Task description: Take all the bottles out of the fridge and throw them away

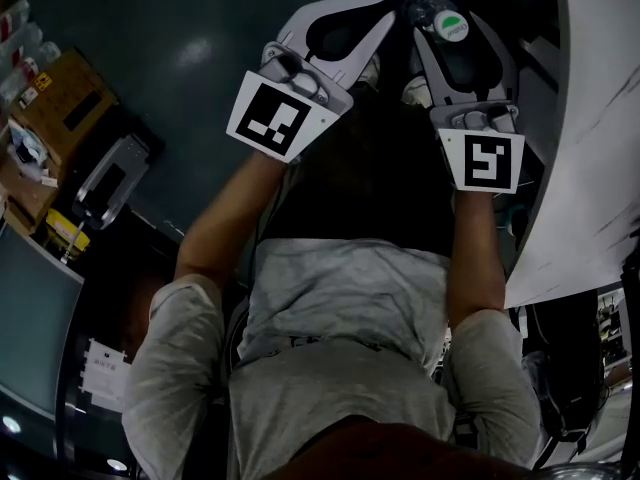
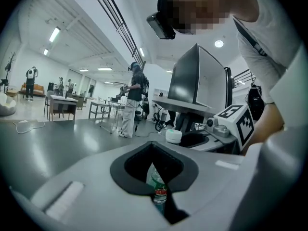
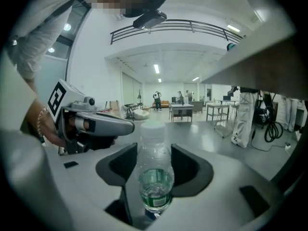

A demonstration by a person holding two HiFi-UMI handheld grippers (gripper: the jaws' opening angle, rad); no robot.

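1. Here's the left tool (image 2: 154,152). Its dark padded jaws stand narrow, tips nearly meeting, clamped round a small clear plastic bottle with green and red bands (image 2: 158,187).
2. That bottle sits low in the hollow between the pads and only partly shows. Which way it points, I cannot tell.
3. Over to the right tool (image 3: 155,149). Its jaws stand wide, with a clear plastic bottle with a green label and white cap (image 3: 155,179) filling the gap.
4. This one stands upright, a pad pressed to each flank, its cap rising above the jaw tips.
5. From the head view, both tools are held out side by side, near each other but apart. They sit ahead of the person's light grey shirt (image 1: 340,308), bare forearms running up to them.
6. Each tool carries a white cube with black square markers: the left marker cube (image 1: 278,116) and the right marker cube (image 1: 482,160).
7. Both bottles hang in the grip above the dark glossy floor (image 1: 170,38).
8. A large white panel (image 1: 590,118) stands just right of the right tool. A brown cardboard box (image 1: 62,93) lies well off at the floor's left edge.
9. Beyond the left tool there's a bright hall, and a standing person in a dark top (image 2: 131,100) beside distant tables.
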